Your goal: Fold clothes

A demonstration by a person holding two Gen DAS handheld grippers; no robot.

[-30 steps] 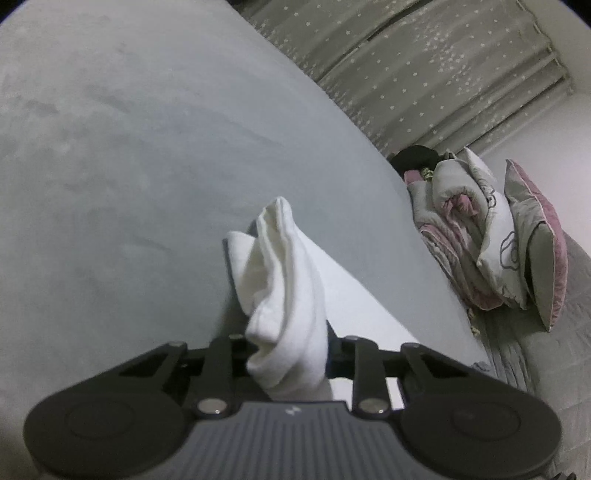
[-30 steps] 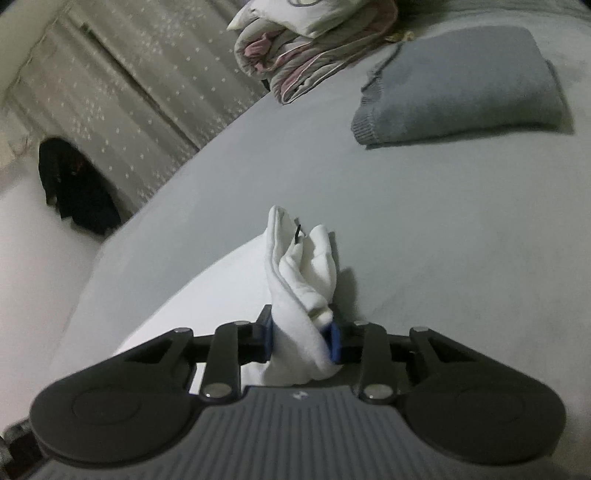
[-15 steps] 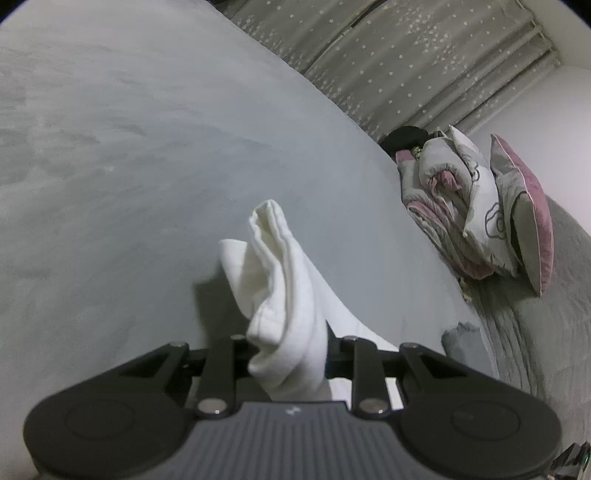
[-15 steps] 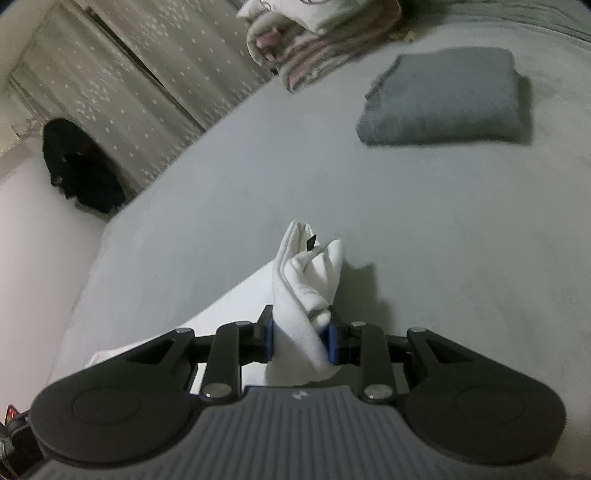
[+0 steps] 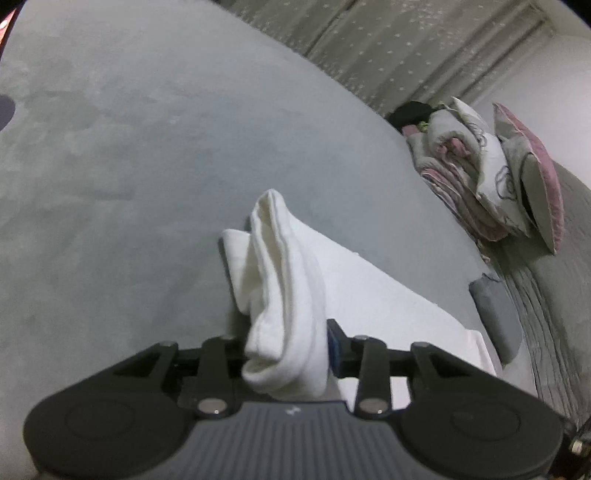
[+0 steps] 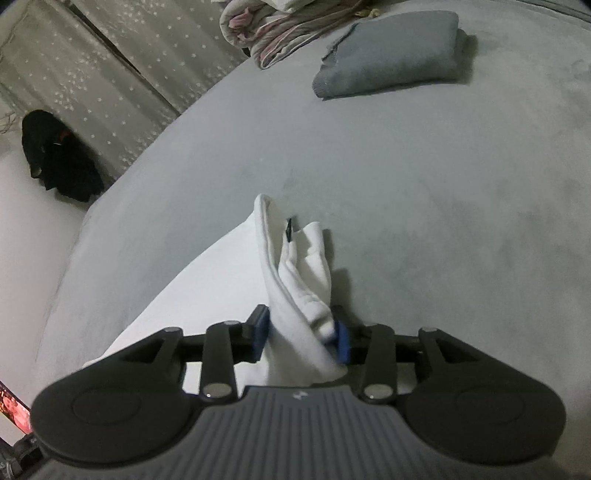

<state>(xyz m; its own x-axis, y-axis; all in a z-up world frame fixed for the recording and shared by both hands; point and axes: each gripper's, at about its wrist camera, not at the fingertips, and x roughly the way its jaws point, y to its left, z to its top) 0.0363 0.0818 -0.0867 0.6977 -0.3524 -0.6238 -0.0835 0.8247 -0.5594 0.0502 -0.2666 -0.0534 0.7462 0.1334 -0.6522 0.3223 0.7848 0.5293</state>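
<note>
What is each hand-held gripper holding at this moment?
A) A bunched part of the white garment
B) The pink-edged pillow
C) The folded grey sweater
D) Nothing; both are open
A: in each wrist view the blue pads of the left hand-held gripper and right hand-held gripper are closed on bunched folds of the white cloth garment, while the folded grey sweater lies apart on the grey bed.

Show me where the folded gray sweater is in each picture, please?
Left wrist view: the folded gray sweater peeks in at the right edge, partly hidden behind the white garment.
Right wrist view: it lies flat at the top right on the gray bed.
Shared landmark: the pink-and-gray bedding pile, close beside the sweater in both views.
</note>
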